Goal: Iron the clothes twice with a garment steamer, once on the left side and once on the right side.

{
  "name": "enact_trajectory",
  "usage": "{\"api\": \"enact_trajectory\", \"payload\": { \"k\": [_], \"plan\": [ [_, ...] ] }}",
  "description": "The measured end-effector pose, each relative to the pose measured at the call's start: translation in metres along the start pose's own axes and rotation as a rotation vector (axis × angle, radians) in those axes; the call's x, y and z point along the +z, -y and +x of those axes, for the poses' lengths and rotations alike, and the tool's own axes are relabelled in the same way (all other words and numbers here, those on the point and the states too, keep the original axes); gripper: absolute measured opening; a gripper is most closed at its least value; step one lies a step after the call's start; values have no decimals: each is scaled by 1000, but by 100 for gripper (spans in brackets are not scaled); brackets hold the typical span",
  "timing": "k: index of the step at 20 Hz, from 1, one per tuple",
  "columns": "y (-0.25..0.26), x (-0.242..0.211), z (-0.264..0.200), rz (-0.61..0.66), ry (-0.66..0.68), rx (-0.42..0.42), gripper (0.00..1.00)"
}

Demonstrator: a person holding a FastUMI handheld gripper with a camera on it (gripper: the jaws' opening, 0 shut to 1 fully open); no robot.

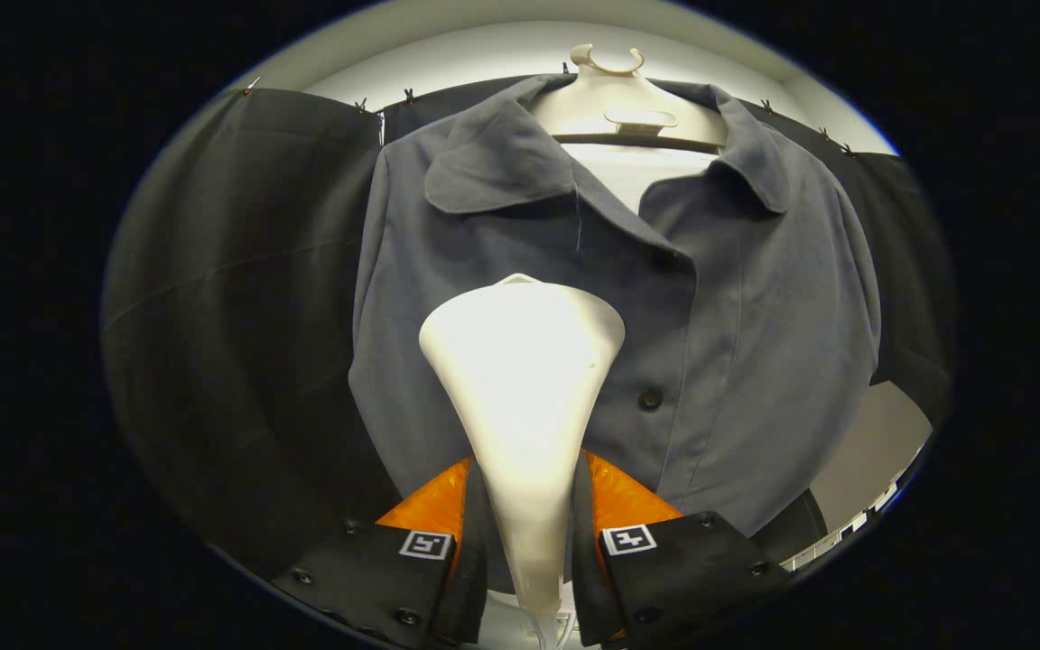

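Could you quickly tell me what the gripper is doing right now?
Gripper: closed on the white steamer, both fingers pressing its handle, head against the grey shirt.

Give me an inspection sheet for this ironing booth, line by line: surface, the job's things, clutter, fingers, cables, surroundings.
Surface: nothing seen.
Job's things: grey button-up shirt hangs on a white hanger, collar open, two dark buttons showing; white garment steamer head is raised before the shirt's front, its wide end toward the fabric.
Clutter: nothing seen.
Grippers: gripper has both fingers pressed on the steamer's narrow handle.
Cables: a pale cord or hose appears to leave the steamer's base between the fingers; hard to tell.
Surroundings: black cloth wall pinned up with small clips behind the shirt; pale wall above.
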State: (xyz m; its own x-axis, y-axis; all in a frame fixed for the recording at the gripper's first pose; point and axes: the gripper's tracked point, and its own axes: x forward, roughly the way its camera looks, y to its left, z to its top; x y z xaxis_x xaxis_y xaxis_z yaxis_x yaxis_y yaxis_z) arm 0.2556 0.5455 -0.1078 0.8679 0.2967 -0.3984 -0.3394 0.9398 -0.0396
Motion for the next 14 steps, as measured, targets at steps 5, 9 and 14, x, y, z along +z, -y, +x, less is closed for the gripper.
{"api": "enact_trajectory", "payload": {
  "k": [5, 9, 14],
  "plan": [
    [2, -26, 7, -16, -36, -4, 47],
    [3, -51, 11, -17, -77, -2, 47],
    [3, -88, 17, -28, -128, -10, 47]
  ]
}}
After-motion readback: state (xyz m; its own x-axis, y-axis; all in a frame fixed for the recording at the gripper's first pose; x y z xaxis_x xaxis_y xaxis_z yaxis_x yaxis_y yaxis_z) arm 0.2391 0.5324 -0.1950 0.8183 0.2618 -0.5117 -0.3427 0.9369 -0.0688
